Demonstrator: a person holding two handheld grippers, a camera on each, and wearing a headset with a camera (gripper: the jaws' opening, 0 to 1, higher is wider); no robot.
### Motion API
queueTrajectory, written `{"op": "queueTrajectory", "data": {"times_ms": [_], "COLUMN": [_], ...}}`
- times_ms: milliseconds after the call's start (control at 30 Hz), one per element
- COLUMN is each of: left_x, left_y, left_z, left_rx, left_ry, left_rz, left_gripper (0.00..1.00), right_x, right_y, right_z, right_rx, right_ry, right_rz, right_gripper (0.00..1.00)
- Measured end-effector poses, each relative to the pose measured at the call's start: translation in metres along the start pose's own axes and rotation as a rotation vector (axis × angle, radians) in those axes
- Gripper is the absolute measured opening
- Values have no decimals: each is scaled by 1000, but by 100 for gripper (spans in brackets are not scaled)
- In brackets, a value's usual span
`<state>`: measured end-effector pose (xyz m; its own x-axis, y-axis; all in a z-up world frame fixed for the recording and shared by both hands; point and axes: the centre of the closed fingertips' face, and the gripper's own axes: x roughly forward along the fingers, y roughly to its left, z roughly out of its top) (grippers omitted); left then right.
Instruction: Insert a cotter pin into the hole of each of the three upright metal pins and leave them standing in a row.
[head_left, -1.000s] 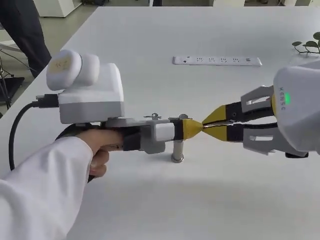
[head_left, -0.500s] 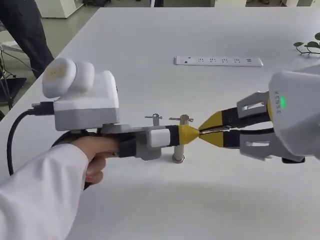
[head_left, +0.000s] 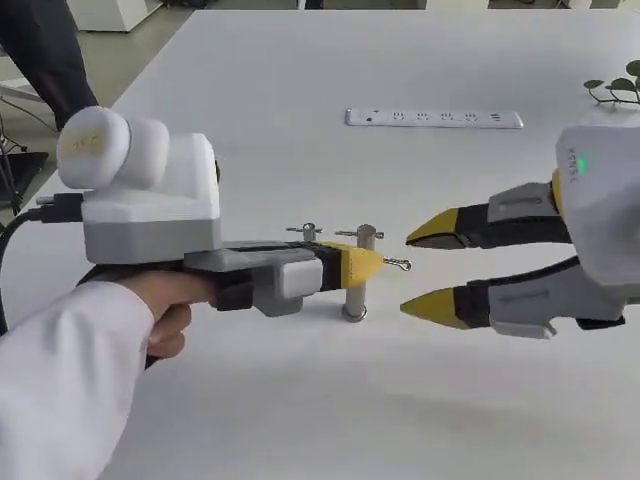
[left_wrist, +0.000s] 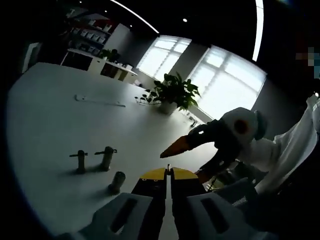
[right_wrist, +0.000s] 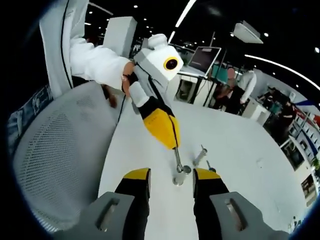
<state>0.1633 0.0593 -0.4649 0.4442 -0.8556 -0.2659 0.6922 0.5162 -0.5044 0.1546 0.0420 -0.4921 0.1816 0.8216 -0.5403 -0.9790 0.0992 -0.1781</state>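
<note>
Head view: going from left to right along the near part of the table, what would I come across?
A white sleeve → the person's hand → the left hand-held gripper, shut → the cotter pin sticking out of its tips → the right hand-held gripper, jaws open.

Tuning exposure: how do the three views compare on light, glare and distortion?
Head view: bright, even and sharp, with soft shadows on the table. Left gripper view: dark overall, windows blown out, pins dim. Right gripper view: well lit, strong fisheye bend, ceiling lights as streaks.
</note>
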Motion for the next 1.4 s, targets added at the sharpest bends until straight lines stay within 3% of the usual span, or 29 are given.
{"op": "queueTrajectory", "data": {"times_ms": [67, 133, 233, 367, 667, 833, 900, 1067, 1167, 1300, 1367, 1400], "left_x": [-2, -4, -5, -7, -10, -15, -17, -19, -19, -21, -21, -20], "left_y": [-3, -8, -15, -19, -20, -23, -25, -32, -33, -33, -31, -25], "left_z": [-2, -4, -7, -8, -14, -20, -24, -31, -32, -32, -36, -38], "left_rx": [92, 139, 168, 195, 202, 276, 338, 410, 494, 497, 515, 538], "left_ry": [25, 36, 53, 62, 86, 115, 138, 151, 140, 134, 156, 173], "left_rz": [-12, -33, -72, -94, -108, -146, -172, -219, -234, -240, -238, -210], "left_gripper": [0, 0, 0, 0, 0, 0, 0, 1, 0, 0, 0, 0], "right_x": [0, 1, 3, 7, 9, 5, 3, 0, -1, -6, -6, -8], "right_y": [4, 7, 13, 22, 32, 34, 39, 49, 50, 49, 46, 45], "right_z": [2, 3, 8, 8, 10, 9, 10, 10, 9, 12, 13, 13], "right_rx": [44, 75, 90, 78, 98, 113, 112, 97, 89, 84, 68, 65], "right_ry": [-24, -41, -74, -62, -72, -71, -70, -59, -60, -85, -81, -81], "right_rz": [15, 40, 66, 88, 122, 159, 195, 247, 252, 245, 234, 238], "right_gripper": [16, 12, 11, 1, 0, 0, 0, 0, 0, 0, 0, 0]}}
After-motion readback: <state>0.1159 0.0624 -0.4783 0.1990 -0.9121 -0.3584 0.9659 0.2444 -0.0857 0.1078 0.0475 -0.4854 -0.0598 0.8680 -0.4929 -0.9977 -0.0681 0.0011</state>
